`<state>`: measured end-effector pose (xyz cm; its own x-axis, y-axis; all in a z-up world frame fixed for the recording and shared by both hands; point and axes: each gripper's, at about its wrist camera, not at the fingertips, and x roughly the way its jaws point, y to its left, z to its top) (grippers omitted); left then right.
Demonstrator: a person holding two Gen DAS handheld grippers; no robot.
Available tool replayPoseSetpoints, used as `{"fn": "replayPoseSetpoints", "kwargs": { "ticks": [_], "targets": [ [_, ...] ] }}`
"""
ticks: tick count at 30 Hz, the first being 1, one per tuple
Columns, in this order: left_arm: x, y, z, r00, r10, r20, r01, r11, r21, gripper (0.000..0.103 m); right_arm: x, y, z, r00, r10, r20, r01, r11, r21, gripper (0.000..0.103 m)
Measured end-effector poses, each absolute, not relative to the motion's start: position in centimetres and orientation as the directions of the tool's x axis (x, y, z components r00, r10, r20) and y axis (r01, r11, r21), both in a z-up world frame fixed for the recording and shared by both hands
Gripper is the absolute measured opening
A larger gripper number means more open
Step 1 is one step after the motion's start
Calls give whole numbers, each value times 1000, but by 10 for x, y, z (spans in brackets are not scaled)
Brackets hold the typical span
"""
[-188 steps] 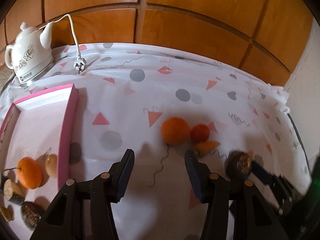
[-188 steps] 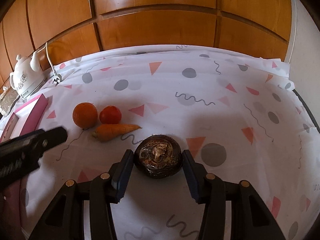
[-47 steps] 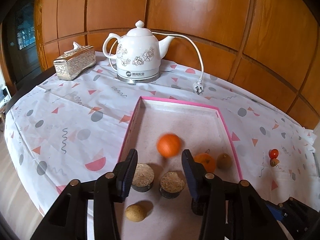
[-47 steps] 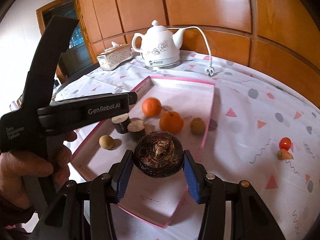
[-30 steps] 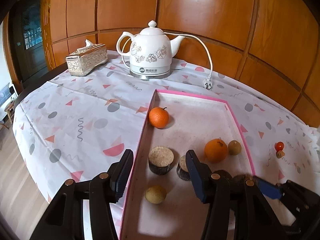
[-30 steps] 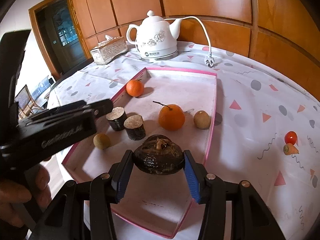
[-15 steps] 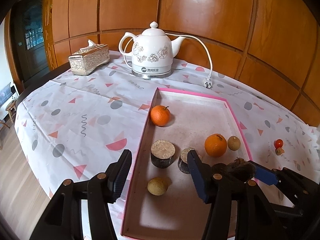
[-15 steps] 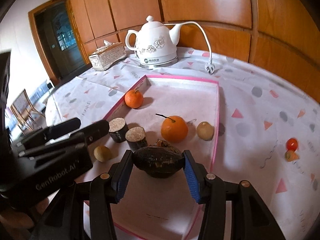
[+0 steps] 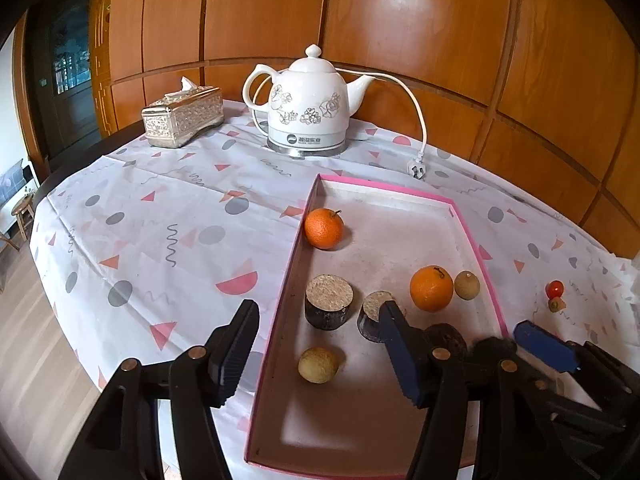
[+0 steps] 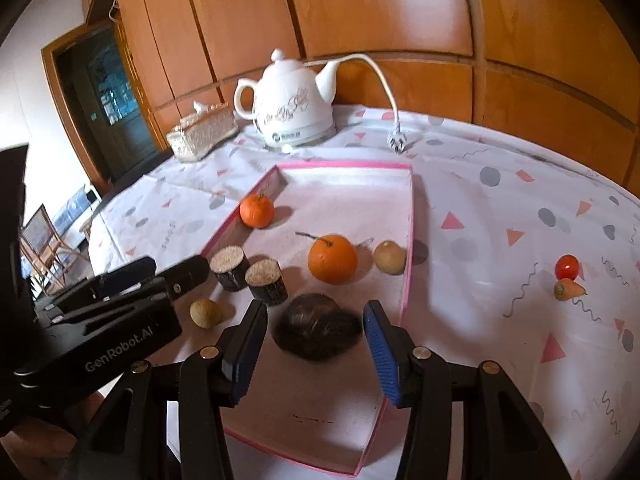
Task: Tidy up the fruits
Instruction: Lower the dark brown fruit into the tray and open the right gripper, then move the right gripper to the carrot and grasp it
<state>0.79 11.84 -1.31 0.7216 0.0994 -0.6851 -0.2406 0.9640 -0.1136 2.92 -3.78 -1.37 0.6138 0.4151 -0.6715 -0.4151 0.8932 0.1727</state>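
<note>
Tray (image 10: 352,200) now carries the dark fruit (image 10: 316,332), freed from the parted right gripper (image 10: 314,309).

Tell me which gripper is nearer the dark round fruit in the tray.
Right. The right gripper has the dark fruit between its fingers in the tray. The left gripper sits off to the fruit's left, over the tray's edge.
</note>
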Motion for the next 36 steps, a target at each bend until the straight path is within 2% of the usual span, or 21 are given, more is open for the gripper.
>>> {"fn": "replayPoseSetpoints", "kwargs": {
  "ticks": [6, 17, 19, 36],
  "targets": [
    [6, 118, -11, 724, 102, -683, -239, 965, -109, 64, 27, -44, -5, 644, 404, -649, -397, 902, 167, 51],
    [7, 113, -14, 720, 97, -687, -231, 967, -105, 64, 16, -71, -12, 660, 351, -664, -355, 925, 136, 49],
    [8, 110, -15, 717, 92, -691, -222, 970, -102, 64, 16, -75, -13, 666, 339, -665, -346, 930, 127, 46],
    [13, 72, -5, 730, 6, -684, -96, 991, -94, 68, 22, -112, -17, 693, 268, -669, -225, 962, 152, 46]
  ]
}}
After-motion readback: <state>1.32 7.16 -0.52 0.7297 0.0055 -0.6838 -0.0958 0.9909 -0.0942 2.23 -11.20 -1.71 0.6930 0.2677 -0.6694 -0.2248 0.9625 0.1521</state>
